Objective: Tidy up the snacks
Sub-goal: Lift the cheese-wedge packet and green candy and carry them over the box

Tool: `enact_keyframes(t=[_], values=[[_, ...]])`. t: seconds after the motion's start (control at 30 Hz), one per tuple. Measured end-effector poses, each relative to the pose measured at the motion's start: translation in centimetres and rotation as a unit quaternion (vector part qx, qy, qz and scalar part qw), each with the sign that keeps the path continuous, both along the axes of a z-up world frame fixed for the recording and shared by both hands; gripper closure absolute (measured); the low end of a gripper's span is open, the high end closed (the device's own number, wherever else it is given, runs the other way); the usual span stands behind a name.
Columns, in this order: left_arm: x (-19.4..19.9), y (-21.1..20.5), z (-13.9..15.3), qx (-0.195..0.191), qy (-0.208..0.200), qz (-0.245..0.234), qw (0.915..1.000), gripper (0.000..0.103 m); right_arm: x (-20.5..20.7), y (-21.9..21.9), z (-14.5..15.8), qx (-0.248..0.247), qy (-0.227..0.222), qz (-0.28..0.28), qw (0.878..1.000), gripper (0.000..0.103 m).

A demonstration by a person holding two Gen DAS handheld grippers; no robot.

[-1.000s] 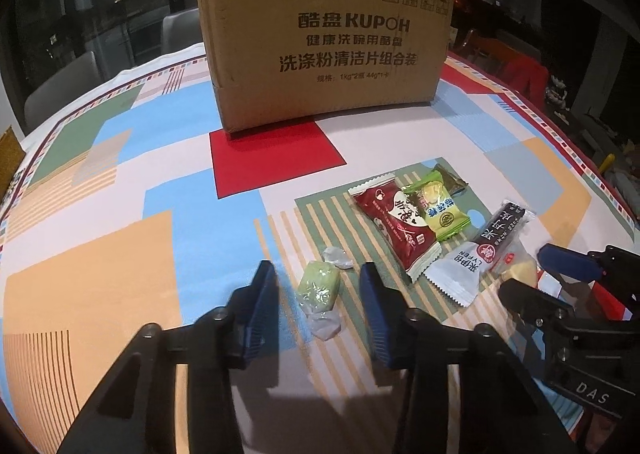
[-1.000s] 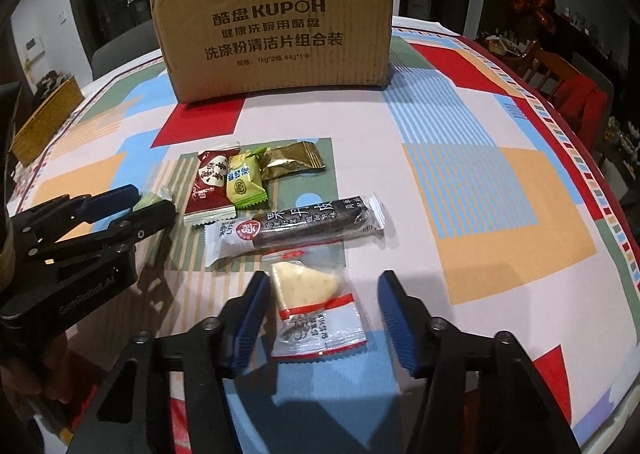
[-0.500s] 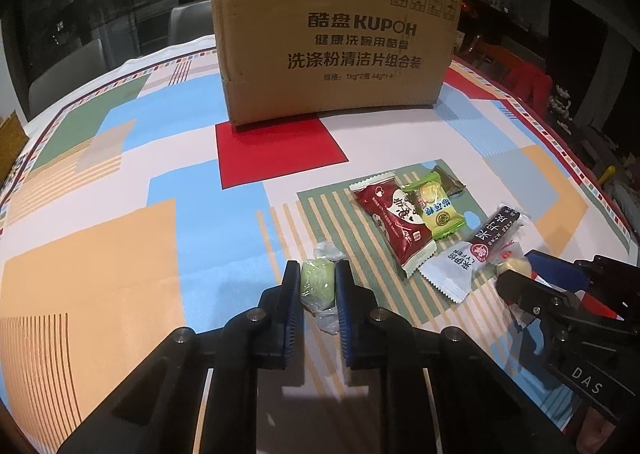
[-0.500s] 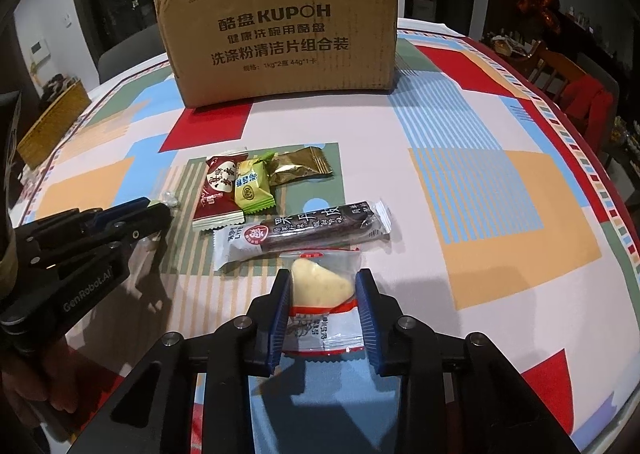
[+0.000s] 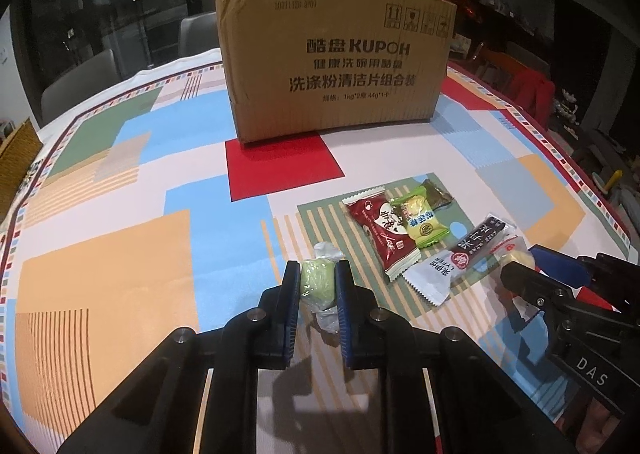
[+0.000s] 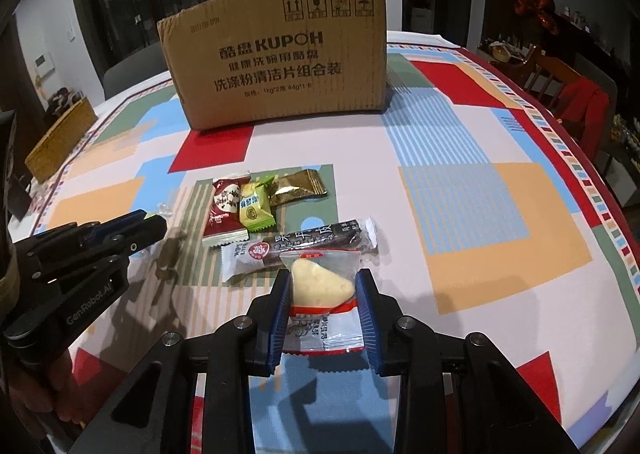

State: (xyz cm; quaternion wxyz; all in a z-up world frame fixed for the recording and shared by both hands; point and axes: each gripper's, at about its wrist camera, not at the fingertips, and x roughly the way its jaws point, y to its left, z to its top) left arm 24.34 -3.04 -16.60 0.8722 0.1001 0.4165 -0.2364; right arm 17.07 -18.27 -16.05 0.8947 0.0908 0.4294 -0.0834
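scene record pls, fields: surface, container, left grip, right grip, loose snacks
surface: patterned tablecloth
container: cardboard box at the far side, upright
left grip: left gripper shut on green candy
right grip: right gripper shut on clear-wrapped pastry
loose snacks: red packet, yellow-green packet, gold packet, dark long bar, grouped between the grippers and the box

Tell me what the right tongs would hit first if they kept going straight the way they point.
Probably the long dark snack bar, lying just beyond the cheese-wedge packet that the right tongs grip; depth is unclear.
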Motion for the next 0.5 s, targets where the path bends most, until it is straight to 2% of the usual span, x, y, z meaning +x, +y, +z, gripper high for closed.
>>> enact_keyframes(t=[0.5], values=[[-0.7, 0.4, 2.1, -0.002, -0.012, 0.029, 0.9995, 0.085, 0.2, -0.4, 2.3, -0.005, -0.029, 0.010, 1.000, 0.069]])
